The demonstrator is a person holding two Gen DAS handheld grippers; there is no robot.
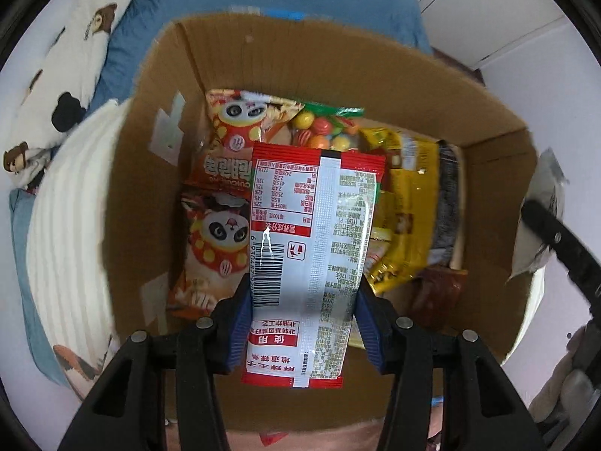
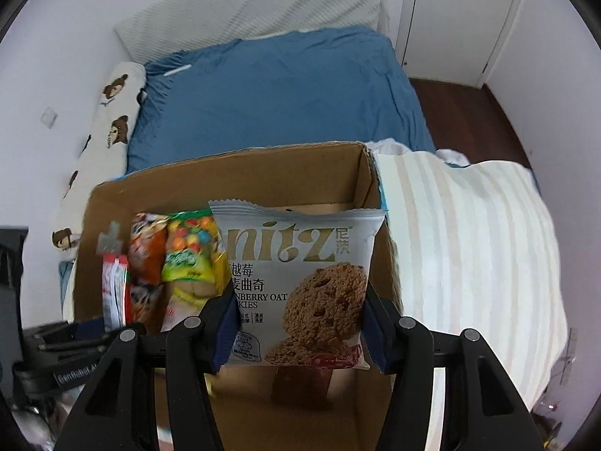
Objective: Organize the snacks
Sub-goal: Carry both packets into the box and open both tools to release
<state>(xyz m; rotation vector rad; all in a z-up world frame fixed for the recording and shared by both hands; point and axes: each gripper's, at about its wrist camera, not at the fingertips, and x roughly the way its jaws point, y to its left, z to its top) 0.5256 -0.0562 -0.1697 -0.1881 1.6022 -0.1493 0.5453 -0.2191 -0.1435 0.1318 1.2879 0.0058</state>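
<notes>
My left gripper (image 1: 300, 323) is shut on a red and white snack packet (image 1: 315, 248), back side up with a barcode, held over the open cardboard box (image 1: 150, 195). Inside the box lie orange panda snack bags (image 1: 218, 233), a bag of coloured candy balls (image 1: 326, 127) and yellow packets (image 1: 405, 225). My right gripper (image 2: 298, 323) is shut on a grey cranberry oat cookie packet (image 2: 300, 285), held above the same box (image 2: 240, 180). The left gripper's packet (image 2: 112, 289) shows at the box's left in the right wrist view.
The box sits on a bed with a blue sheet (image 2: 278, 97). A cream striped blanket (image 2: 469, 263) lies beside the box. A bear-print pillow (image 2: 109, 124) lies along the wall. A white door (image 2: 458, 11) and dark floor (image 2: 473, 120) are beyond the bed.
</notes>
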